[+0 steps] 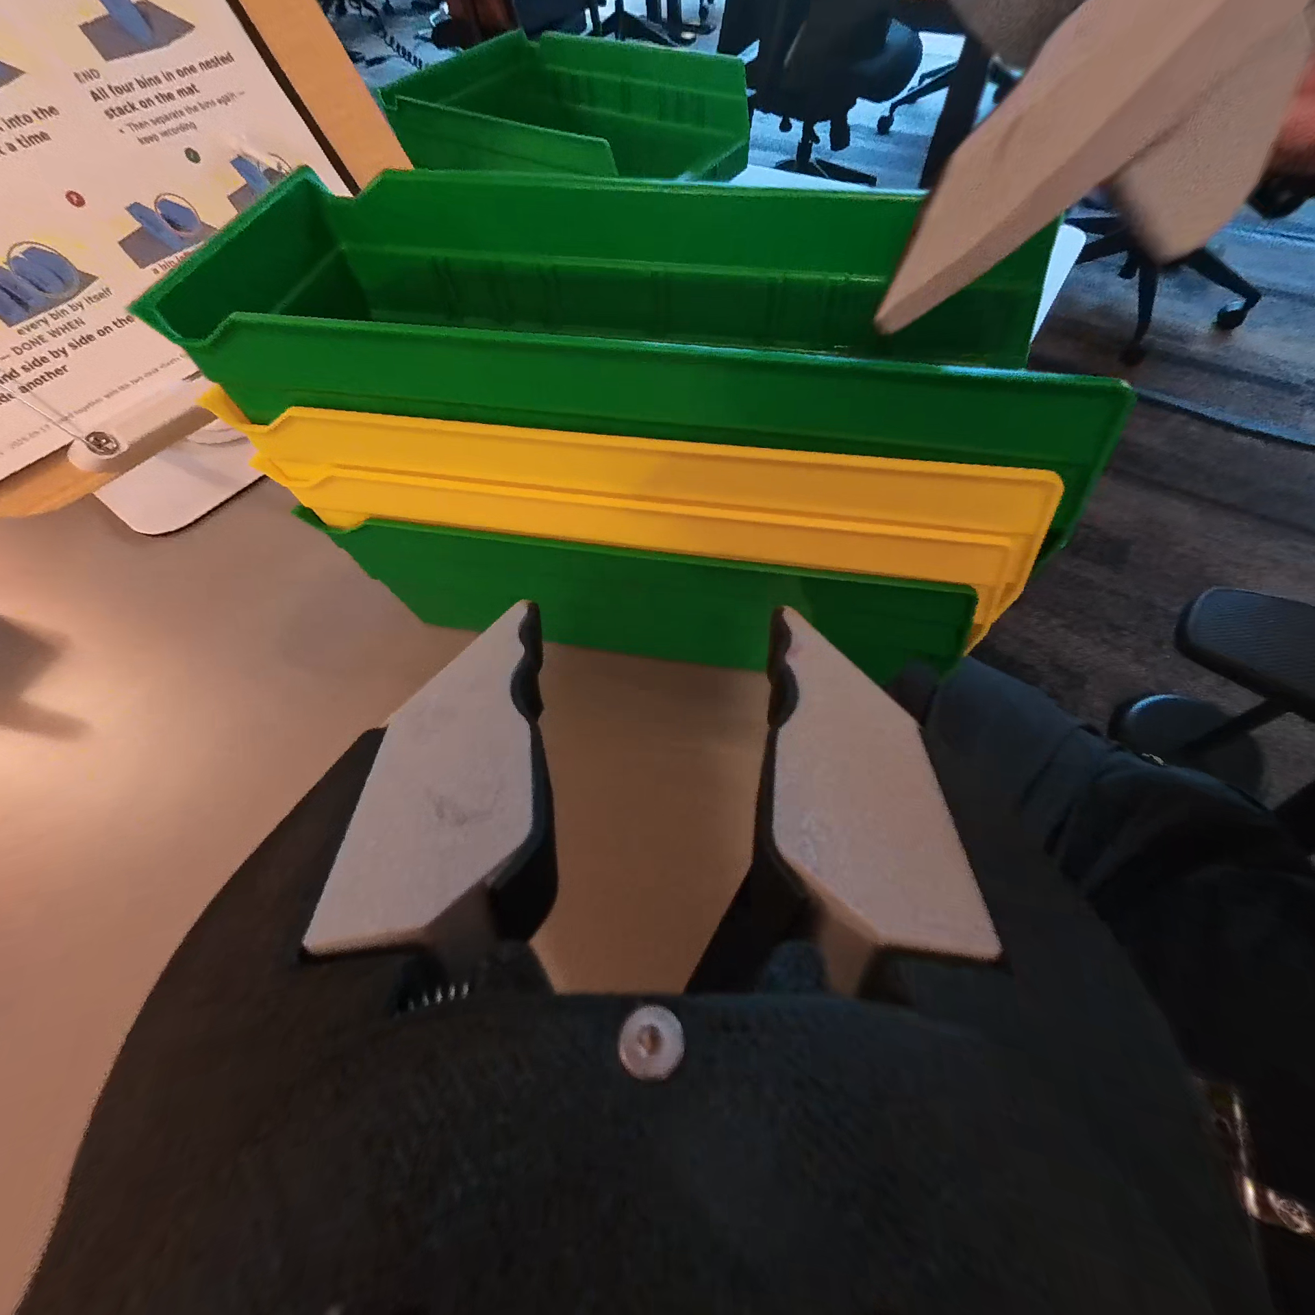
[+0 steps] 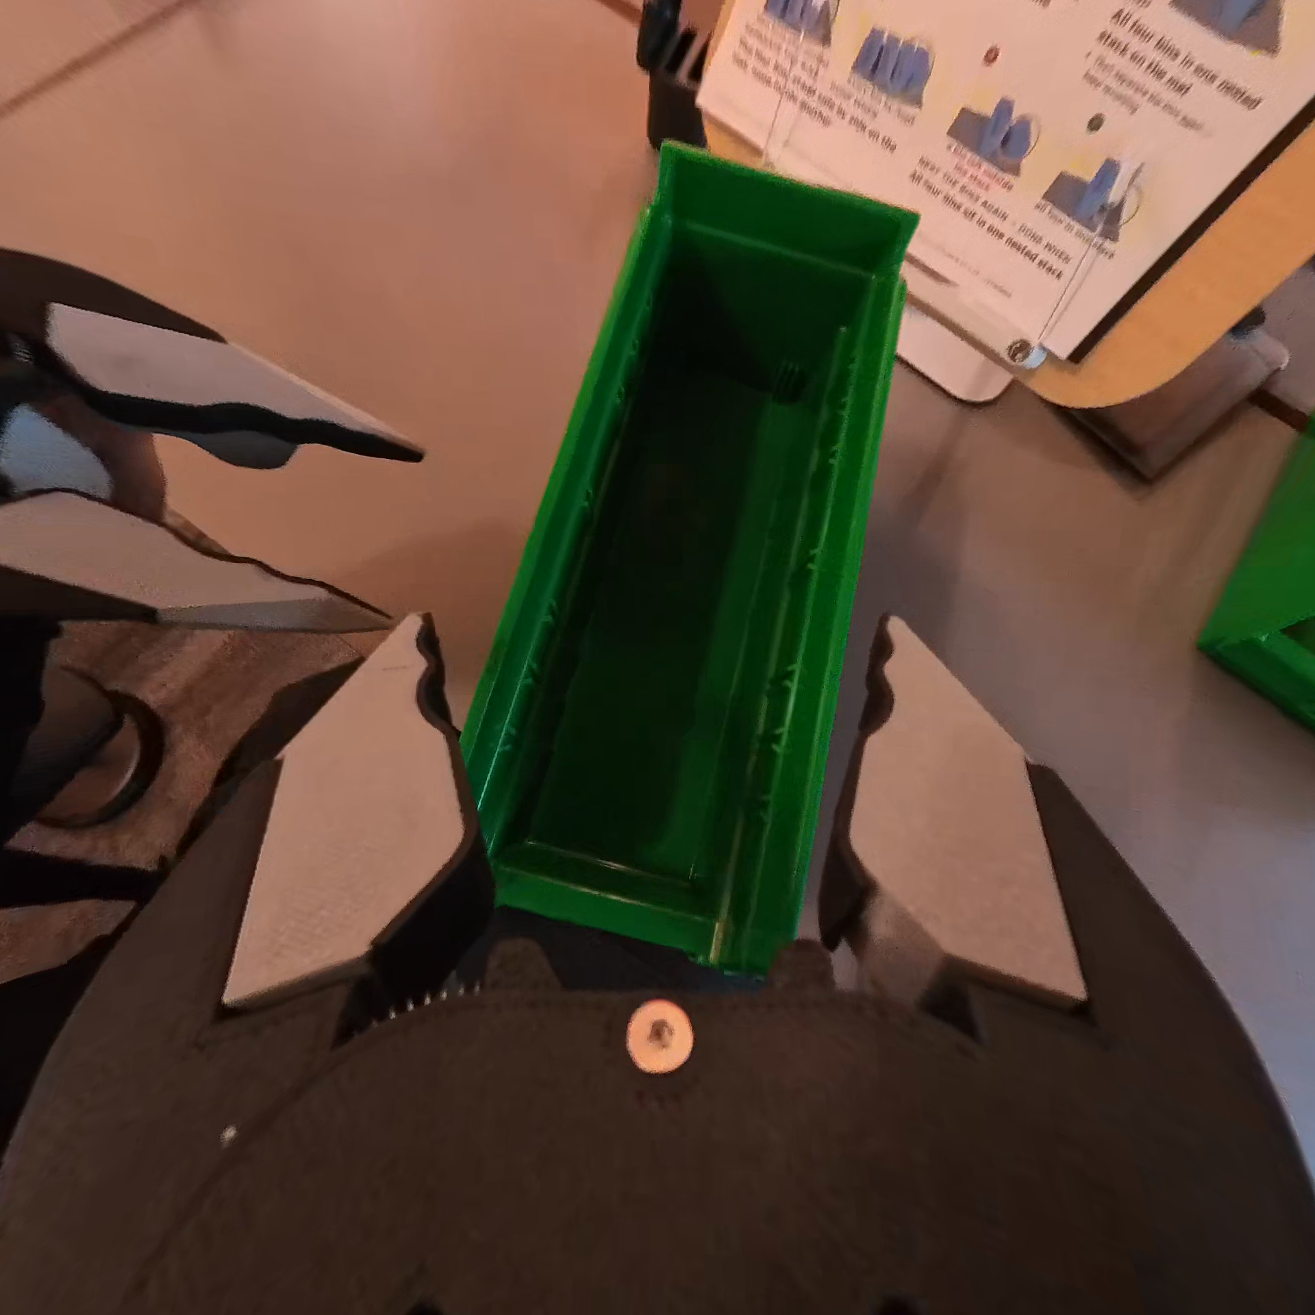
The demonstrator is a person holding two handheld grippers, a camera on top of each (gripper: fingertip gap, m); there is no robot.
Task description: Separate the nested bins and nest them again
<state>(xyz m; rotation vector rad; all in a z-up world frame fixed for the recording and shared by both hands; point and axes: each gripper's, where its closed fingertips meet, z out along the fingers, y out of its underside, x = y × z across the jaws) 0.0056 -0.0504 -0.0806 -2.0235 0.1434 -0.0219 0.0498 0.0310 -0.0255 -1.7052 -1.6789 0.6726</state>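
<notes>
A nested stack stands on the table: a green bin point(image 1: 569, 590) at the bottom, two yellow bins point(image 1: 640, 462) in the middle and a green bin point(image 1: 640, 398) on top. My left gripper point(image 1: 655, 619) is open and empty, low in front of the stack's long side. My right gripper point(image 2: 655, 626) is open above the near end of the top green bin point(image 2: 569, 498), one finger on each side of it, looking down into it. Its fingers point(image 1: 1010, 164) show at the stack's right end in the left wrist view.
Another green bin point(image 1: 569, 107) stands behind the stack and shows at the right edge of the right wrist view point(image 2: 1266, 626). An instruction sheet point(image 1: 107, 178) on a stand sits at the left. Office chairs point(image 1: 1245, 640) stand beyond the table edge point(image 1: 889, 683).
</notes>
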